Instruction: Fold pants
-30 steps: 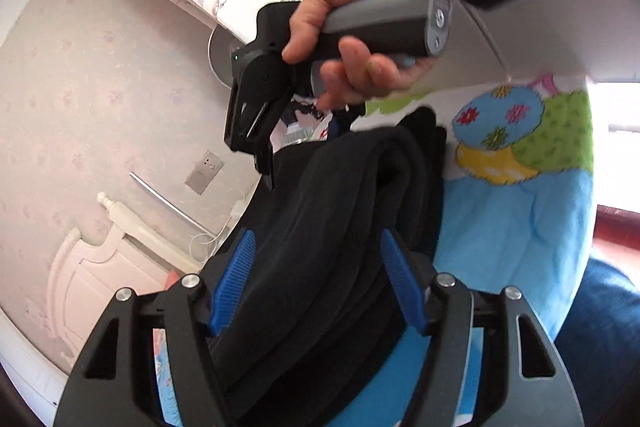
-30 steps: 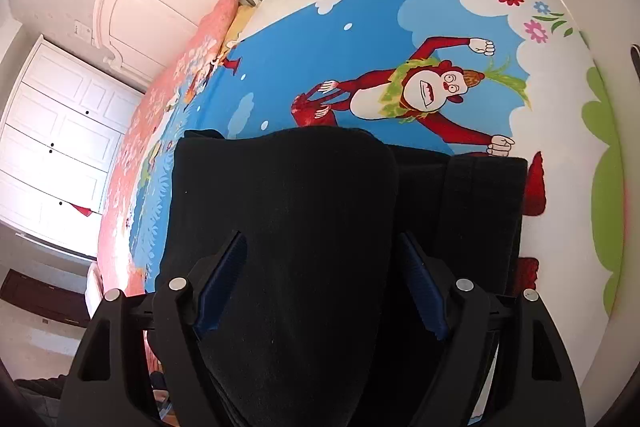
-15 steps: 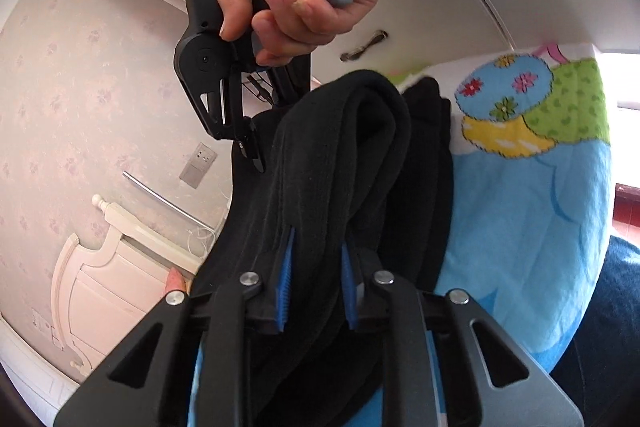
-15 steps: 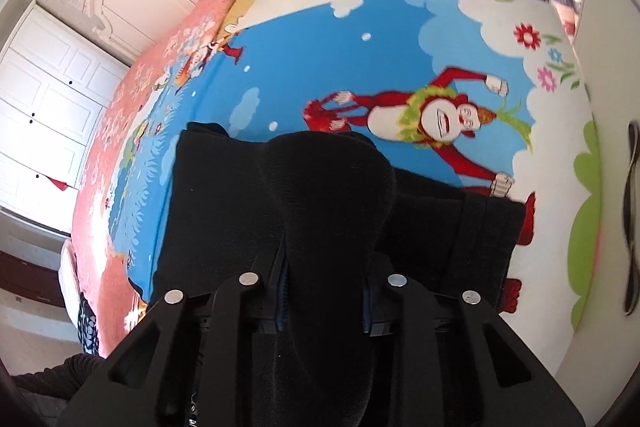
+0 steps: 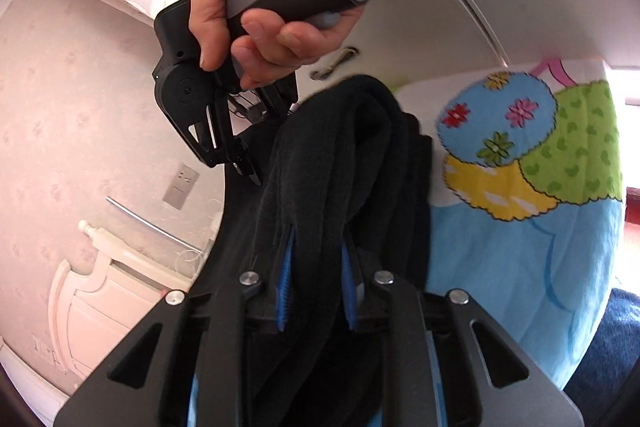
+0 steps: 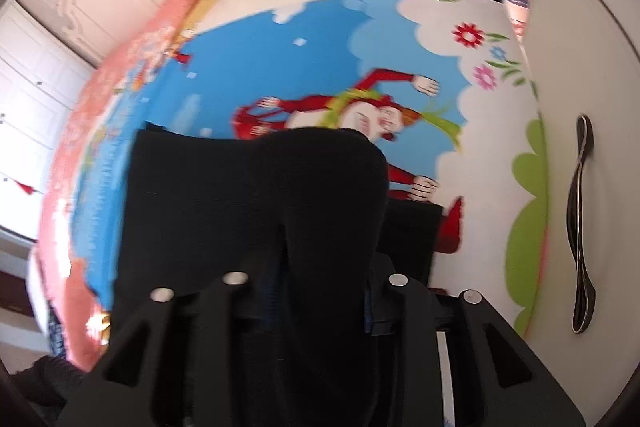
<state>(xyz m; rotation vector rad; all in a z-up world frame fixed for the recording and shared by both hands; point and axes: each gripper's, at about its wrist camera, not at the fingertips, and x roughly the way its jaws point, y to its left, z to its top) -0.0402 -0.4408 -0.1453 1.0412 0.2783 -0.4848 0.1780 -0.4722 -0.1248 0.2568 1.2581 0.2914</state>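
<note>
Now both jaws pinch pants (image 5: 320, 187), previously wide apart.

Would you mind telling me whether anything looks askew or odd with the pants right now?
Nothing looks damaged. The black pants are bunched into a thick hump between the left gripper and the right gripper, both clamped on them, instead of lying flat on the bedspread.

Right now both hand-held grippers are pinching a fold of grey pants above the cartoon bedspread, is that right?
Nearly. The pants are black, not grey, as the left wrist view shows. The rest holds: the left hand-held gripper has a fold between its blue pads, though its jaws are opening slightly. The right hand-held gripper grips another fold, jaws likewise easing, above the cartoon bedspread.
</note>
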